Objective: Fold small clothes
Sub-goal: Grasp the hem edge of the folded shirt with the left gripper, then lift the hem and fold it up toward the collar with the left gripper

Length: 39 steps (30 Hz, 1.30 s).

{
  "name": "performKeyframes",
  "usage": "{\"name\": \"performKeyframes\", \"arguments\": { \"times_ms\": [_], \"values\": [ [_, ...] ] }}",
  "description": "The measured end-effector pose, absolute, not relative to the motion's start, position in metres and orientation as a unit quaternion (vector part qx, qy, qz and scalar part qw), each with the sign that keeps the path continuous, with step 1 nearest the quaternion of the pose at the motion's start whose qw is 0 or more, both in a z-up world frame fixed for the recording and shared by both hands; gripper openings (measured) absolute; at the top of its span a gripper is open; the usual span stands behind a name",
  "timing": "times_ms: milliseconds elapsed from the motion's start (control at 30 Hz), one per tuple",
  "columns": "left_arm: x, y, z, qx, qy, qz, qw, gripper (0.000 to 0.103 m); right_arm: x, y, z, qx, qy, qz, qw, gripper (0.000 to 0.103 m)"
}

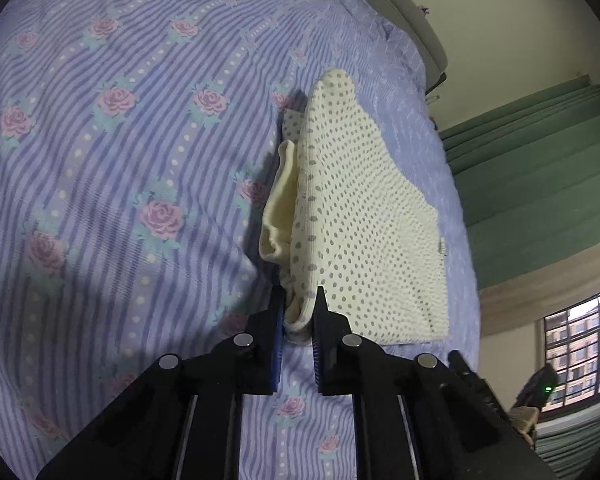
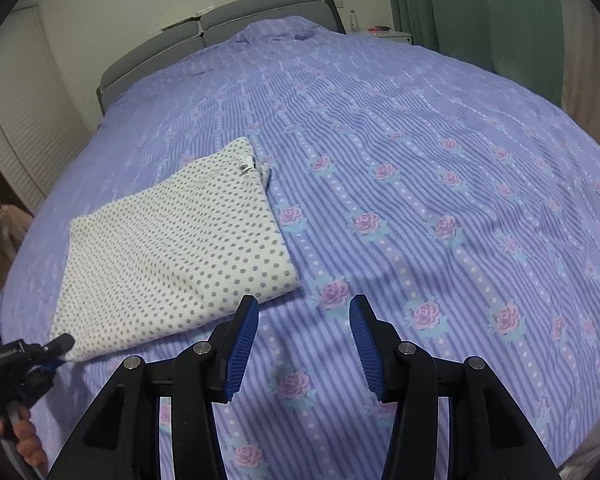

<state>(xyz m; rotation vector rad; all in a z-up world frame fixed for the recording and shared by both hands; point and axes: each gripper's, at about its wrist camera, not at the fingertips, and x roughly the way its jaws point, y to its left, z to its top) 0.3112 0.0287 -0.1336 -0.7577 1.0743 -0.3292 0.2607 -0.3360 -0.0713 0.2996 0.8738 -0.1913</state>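
Note:
A small cream garment with grey dots (image 1: pixel 364 216) lies folded on the bed. My left gripper (image 1: pixel 299 300) is shut on its near corner, with bunched cloth pinched between the blue pads. A plain cream inner layer (image 1: pixel 278 204) bulges out on the garment's left side. In the right wrist view the same garment (image 2: pixel 172 248) lies at the left, with a small label (image 2: pixel 245 166) at its far edge. My right gripper (image 2: pixel 303 310) is open and empty, just right of the garment's near corner. The left gripper (image 2: pixel 62 346) shows at the far left, holding the garment's corner.
The bed has a purple striped cover with pink roses (image 2: pixel 420 200). A grey headboard (image 2: pixel 220 28) stands at the far end. Green curtains (image 2: pixel 472 12) hang on the right, with a nightstand (image 2: pixel 384 34) beside them. A window (image 1: pixel 580 352) shows in the left wrist view.

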Motion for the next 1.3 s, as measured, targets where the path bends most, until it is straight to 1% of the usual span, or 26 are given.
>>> {"name": "performKeyframes", "arguments": {
  "times_ms": [200, 300, 333, 367, 400, 433, 533, 733, 867, 1033, 1100, 1200, 1267, 1300],
  "values": [
    [0.306, 0.037, -0.143, -0.333, 0.504, -0.152, 0.782, 0.013, 0.263, -0.332, -0.080, 0.149, 0.429, -0.088, 0.887, 0.049],
    [0.306, 0.039, -0.144, -0.313, 0.514, -0.160, 0.782, 0.017, 0.264, -0.330, -0.081, 0.146, 0.434, -0.092, 0.885, 0.049],
    [0.307, 0.038, -0.141, -0.303, 0.514, -0.162, 0.786, 0.023, 0.264, -0.330, -0.081, 0.143, 0.436, -0.091, 0.884, 0.049],
    [0.307, 0.036, -0.137, -0.293, 0.512, -0.162, 0.791, 0.036, 0.265, -0.329, -0.080, 0.143, 0.437, -0.090, 0.884, 0.049],
    [0.308, 0.036, -0.130, -0.275, 0.505, -0.159, 0.802, 0.044, 0.265, -0.329, -0.079, 0.143, 0.436, -0.088, 0.884, 0.049],
    [0.309, 0.037, -0.125, -0.264, 0.497, -0.157, 0.812, 0.056, 0.265, -0.327, -0.076, 0.143, 0.435, -0.088, 0.885, 0.049],
    [0.316, 0.043, -0.112, -0.235, 0.471, -0.174, 0.832, 0.059, 0.268, -0.322, -0.065, 0.147, 0.426, -0.084, 0.889, 0.049],
    [0.361, 0.040, -0.122, -0.222, 0.487, -0.225, 0.814, 0.060, 0.289, -0.298, -0.051, 0.155, 0.419, -0.052, 0.893, 0.049],
    [0.379, 0.049, -0.138, -0.251, 0.496, -0.266, 0.788, 0.059, 0.307, -0.277, -0.054, 0.135, 0.432, -0.040, 0.891, 0.049],
    [0.396, 0.059, -0.147, -0.275, 0.482, -0.302, 0.776, 0.058, 0.324, -0.258, -0.062, 0.103, 0.444, -0.038, 0.889, 0.049],
    [0.399, 0.061, -0.151, -0.299, 0.473, -0.319, 0.765, 0.054, 0.328, -0.253, -0.065, 0.094, 0.450, -0.038, 0.887, 0.049],
    [0.406, 0.052, -0.160, -0.305, 0.474, -0.329, 0.757, 0.048, 0.333, -0.247, -0.071, 0.084, 0.459, -0.043, 0.884, 0.049],
    [0.409, 0.049, -0.167, -0.313, 0.477, -0.329, 0.752, 0.037, 0.336, -0.245, -0.072, 0.081, 0.461, -0.045, 0.883, 0.049],
    [0.412, 0.051, -0.171, -0.326, 0.474, -0.333, 0.747, 0.034, 0.336, -0.244, -0.072, 0.081, 0.461, -0.046, 0.883, 0.049]
  ]
}}
